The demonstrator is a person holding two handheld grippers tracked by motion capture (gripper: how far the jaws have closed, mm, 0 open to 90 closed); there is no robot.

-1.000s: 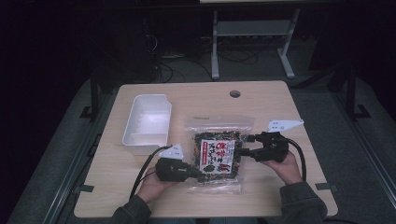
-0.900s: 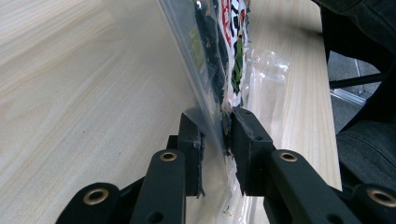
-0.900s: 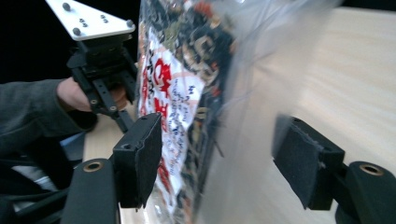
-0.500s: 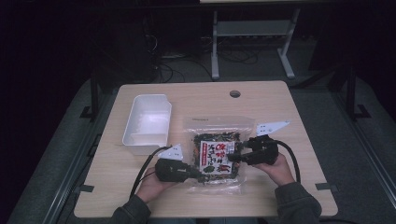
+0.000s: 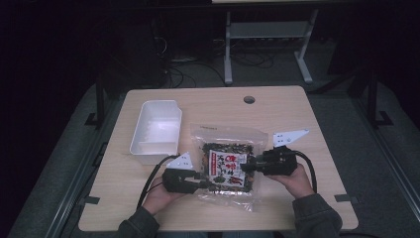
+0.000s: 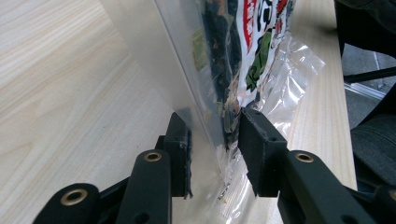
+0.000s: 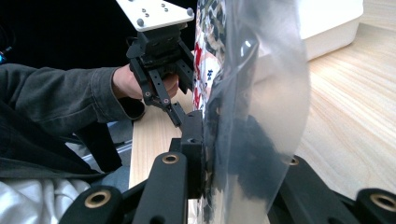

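Clear plastic snack bag with red-and-white printed label [image 5: 229,166] lies near the front edge of the light wooden table [image 5: 297,114], between both grippers. Left gripper [image 6: 214,140] straddles its edge, jaws not fully pressed on the film. Right gripper [image 7: 219,154] pinches the opposite edge. Opposed holds probably serve to lift or stretch it. White rectangular plastic tray [image 5: 155,130] sits just left, likely the destination.
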